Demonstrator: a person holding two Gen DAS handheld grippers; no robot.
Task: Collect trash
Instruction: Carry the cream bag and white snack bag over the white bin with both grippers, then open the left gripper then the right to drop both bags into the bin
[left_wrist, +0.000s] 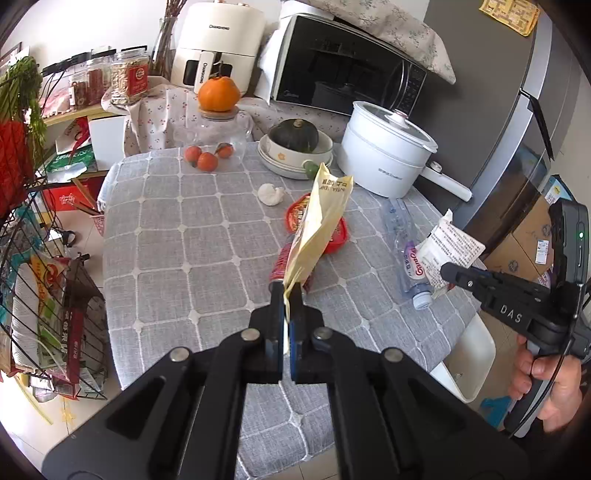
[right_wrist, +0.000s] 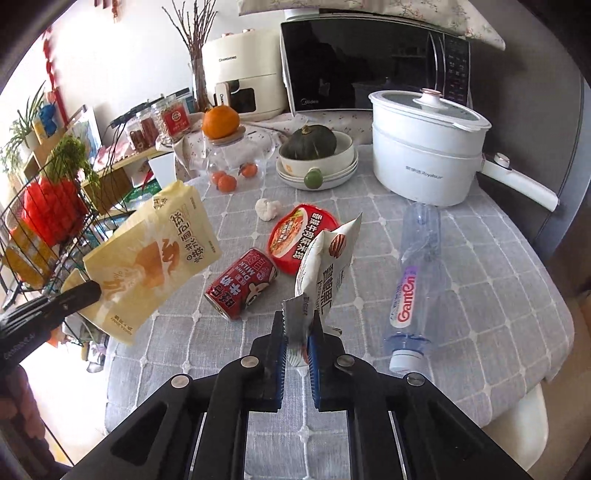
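Left gripper (left_wrist: 287, 295) jaws pinch a crumpled yellow pouch (left_wrist: 317, 229); right gripper (right_wrist: 297, 325) jaws clamp a white wrapper (right_wrist: 325, 266).

woven cloth tablecloth (right_wrist: 480, 258); glossy metal can (right_wrist: 242, 282); clear plastic bottle (right_wrist: 413, 280).

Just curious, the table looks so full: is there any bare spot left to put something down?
Yes: the grey checked tablecloth is bare on its left half, between the small oranges and the near edge. Crowded: around the red milk can, red bowl lid and clear plastic bottle.
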